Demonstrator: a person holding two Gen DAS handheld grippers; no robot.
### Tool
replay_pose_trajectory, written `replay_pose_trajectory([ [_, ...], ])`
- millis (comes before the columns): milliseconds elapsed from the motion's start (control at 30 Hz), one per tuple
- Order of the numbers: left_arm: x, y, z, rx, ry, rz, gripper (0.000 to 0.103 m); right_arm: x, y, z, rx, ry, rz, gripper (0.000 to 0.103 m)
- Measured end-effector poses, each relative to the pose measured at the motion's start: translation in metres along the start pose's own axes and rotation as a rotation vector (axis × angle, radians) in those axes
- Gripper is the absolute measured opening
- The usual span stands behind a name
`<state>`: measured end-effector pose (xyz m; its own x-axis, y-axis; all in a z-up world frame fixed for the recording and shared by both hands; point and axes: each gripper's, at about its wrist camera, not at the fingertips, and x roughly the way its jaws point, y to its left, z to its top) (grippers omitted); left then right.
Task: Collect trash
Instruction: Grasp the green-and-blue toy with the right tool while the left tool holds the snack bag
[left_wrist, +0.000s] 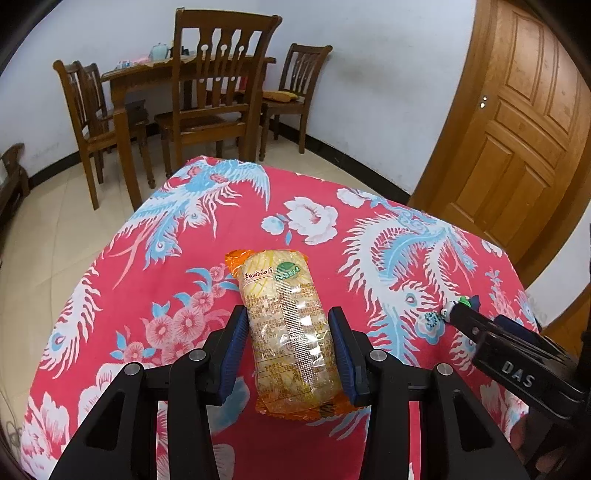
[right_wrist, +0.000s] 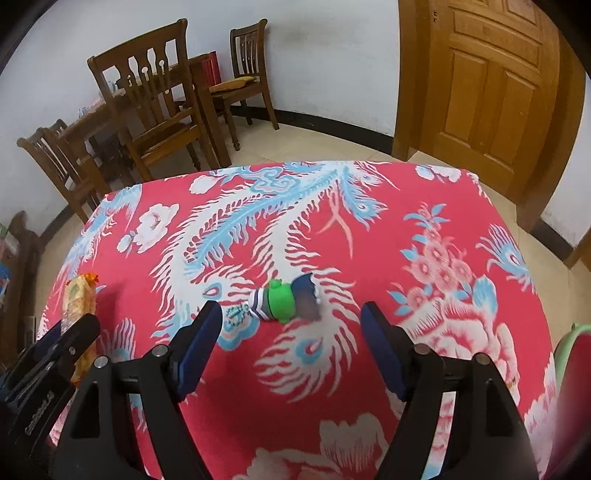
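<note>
Left wrist view: the left gripper (left_wrist: 289, 334) sits low over the desk (left_wrist: 314, 206), draped in a red cloth with blue and white phoenixes. Its 2 blue pads flank the snack pack (left_wrist: 286, 325), an orange-ended clear wrapper lying lengthwise on the cloth. Both pads are right at the pack's sides, jaws narrowed to its width; whether they are truly squeezing it, I cannot tell. Off to the right, the right gripper (left_wrist: 452, 314) reaches in, its tip just beside a small toy (left_wrist: 460, 302) on the cloth. Behind the desk stand wooden chairs (left_wrist: 218, 92) and a door (left_wrist: 517, 122).

Right wrist view: the right gripper (right_wrist: 291, 314) is spread wide and holds nothing. The toy (right_wrist: 282, 301), green in the middle with a striped end and a dark blue end, lies on its side on the desk (right_wrist: 424, 192) just ahead of the pads, between them but touching neither. At far left the snack pack (right_wrist: 77, 299) shows on the cloth with the left gripper (right_wrist: 68, 334) over its near end. Chairs (right_wrist: 155, 99) and the door (right_wrist: 480, 85) are beyond.
</note>
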<state>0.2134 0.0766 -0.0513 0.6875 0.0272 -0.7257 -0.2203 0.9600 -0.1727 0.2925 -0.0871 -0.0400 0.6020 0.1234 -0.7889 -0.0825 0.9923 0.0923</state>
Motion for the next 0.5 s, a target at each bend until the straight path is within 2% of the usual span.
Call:
replay_pose_trajectory([
  [233, 0.0, 0.0, -0.001, 0.001, 0.003, -0.003, 0.045, 0.018, 0.003, -0.001, -0.013, 0.04, -0.024, 0.076],
  [333, 0.0, -0.001, -0.001, 0.001, 0.003, -0.004, 0.045, 0.018, 0.006, -0.003, -0.038, 0.024, -0.05, 0.067],
  [433, 0.001, -0.002, -0.001, 0.002, 0.006, -0.007, 0.045, 0.017, 0.007, -0.003, -0.053, 0.017, -0.033, 0.052],
  [500, 0.0, -0.002, -0.002, 0.002, 0.006, -0.008, 0.045, 0.016, 0.007, -0.002, -0.053, 0.019, -0.026, 0.051],
])
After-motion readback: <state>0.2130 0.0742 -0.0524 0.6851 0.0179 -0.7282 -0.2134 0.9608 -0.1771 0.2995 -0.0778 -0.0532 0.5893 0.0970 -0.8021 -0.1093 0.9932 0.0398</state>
